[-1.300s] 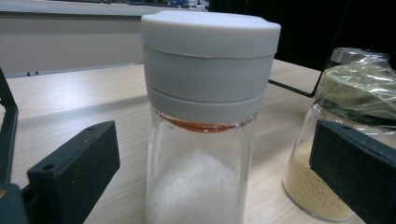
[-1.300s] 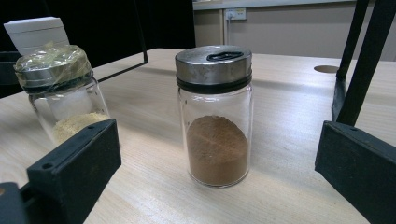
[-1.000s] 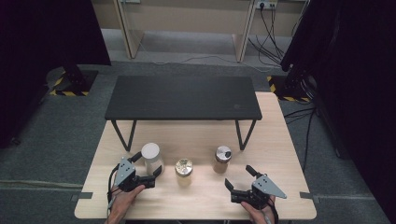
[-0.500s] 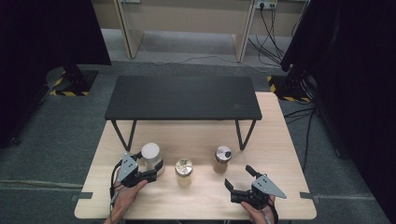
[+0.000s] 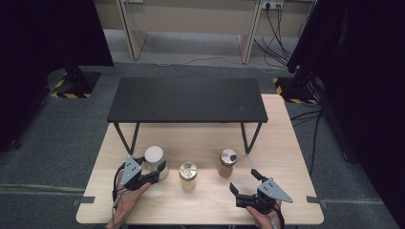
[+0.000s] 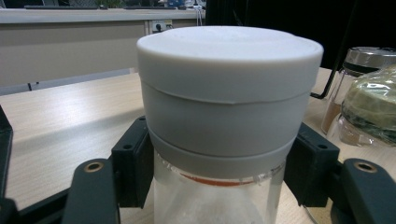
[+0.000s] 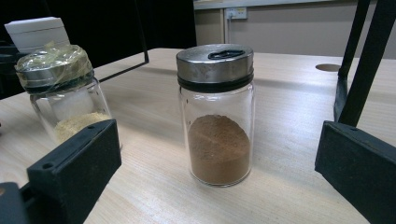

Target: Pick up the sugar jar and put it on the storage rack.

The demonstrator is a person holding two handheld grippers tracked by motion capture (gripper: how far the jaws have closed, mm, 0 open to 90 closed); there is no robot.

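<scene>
Wooden table [image 5: 286,143] — three jars [image 5: 188,172], black shelf [image 5: 186,99].

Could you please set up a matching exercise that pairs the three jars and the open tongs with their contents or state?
Things:
1. glass jar with white plastic lid
2. glass jar with film-wrapped lid
3. glass jar with steel shaker lid
4. right tongs

States:
A. holds brown powder
B. open, holding nothing
C. clamped between the left tongs
D. holds pale yellowish powder

Pairs: 1-C, 2-D, 3-A, 4-B
</scene>
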